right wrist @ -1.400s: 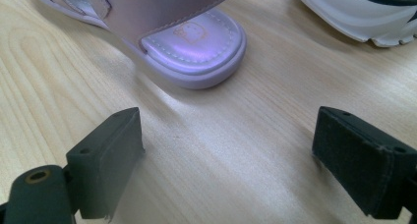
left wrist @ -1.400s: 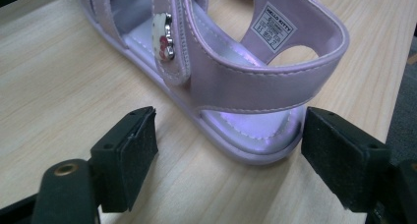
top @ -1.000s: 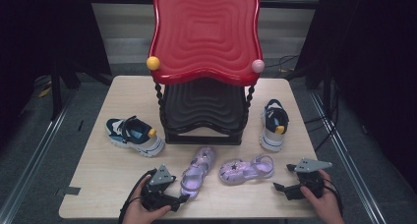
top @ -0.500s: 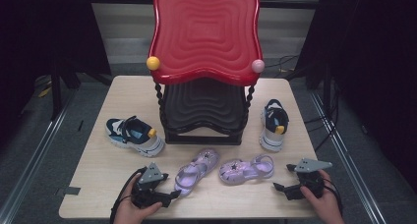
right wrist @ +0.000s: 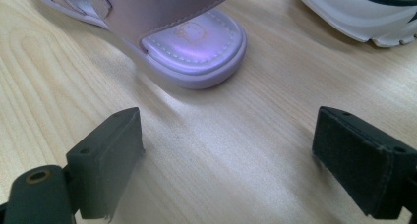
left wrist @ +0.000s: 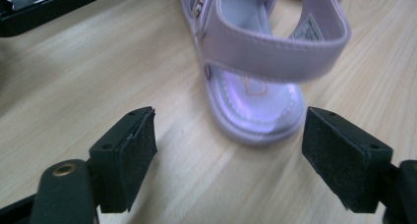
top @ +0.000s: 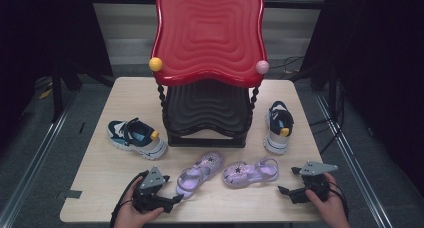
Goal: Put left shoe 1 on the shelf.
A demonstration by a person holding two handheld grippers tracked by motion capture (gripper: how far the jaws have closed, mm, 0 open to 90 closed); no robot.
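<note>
Jaws' matte pads before glossy lilac sandal (left wrist: 255,81)

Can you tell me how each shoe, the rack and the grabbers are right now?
Left sandal: flat on table, strap fastened.
Right sandal: flat on table.
Left sneaker: upright on table.
Right sneaker: upright on table.
Rack: shelves bare.
Left gripper: open, holding nothing.
Right gripper: open, holding nothing.
</note>
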